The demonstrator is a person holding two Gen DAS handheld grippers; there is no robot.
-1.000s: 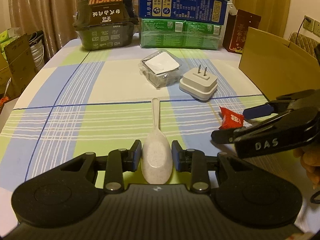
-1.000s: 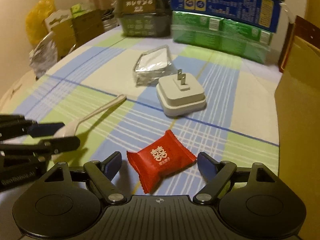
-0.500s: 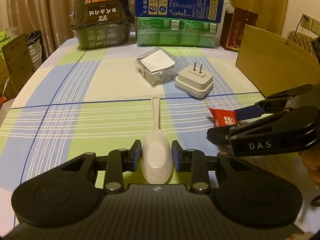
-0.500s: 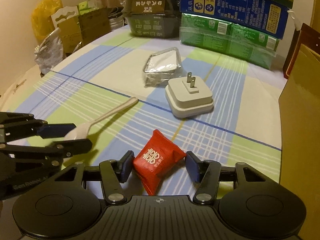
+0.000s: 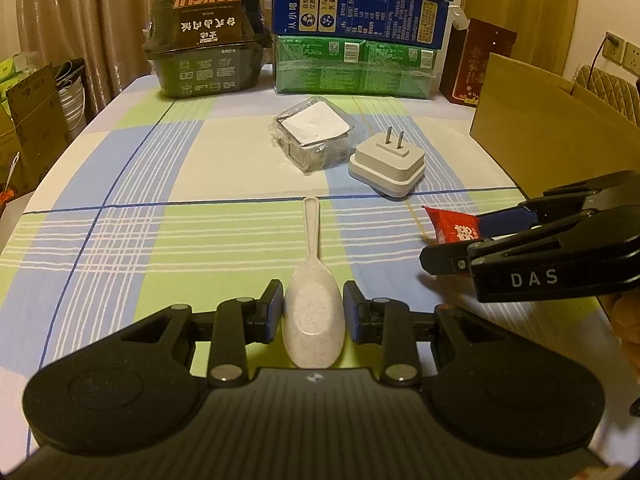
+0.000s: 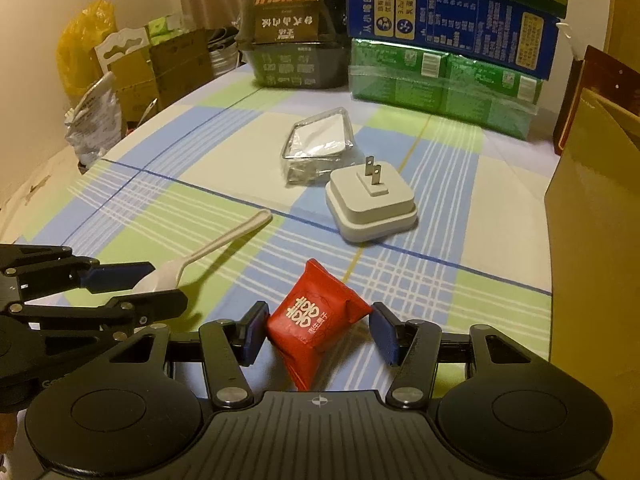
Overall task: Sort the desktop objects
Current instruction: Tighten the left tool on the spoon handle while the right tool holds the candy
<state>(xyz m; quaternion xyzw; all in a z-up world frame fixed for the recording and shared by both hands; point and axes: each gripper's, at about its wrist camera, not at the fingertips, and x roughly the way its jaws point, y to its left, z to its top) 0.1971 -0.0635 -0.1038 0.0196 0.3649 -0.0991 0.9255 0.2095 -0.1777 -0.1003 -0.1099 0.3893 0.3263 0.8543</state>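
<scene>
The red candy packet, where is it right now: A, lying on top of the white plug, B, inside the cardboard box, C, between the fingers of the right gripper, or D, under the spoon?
C: the red candy packet sits between the two fingers of the right gripper, pinched at its sides and apart from the white plug, while the spoon is held in the left gripper.

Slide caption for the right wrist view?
Right gripper clamps a red candy packet above the checked tablecloth.
</scene>
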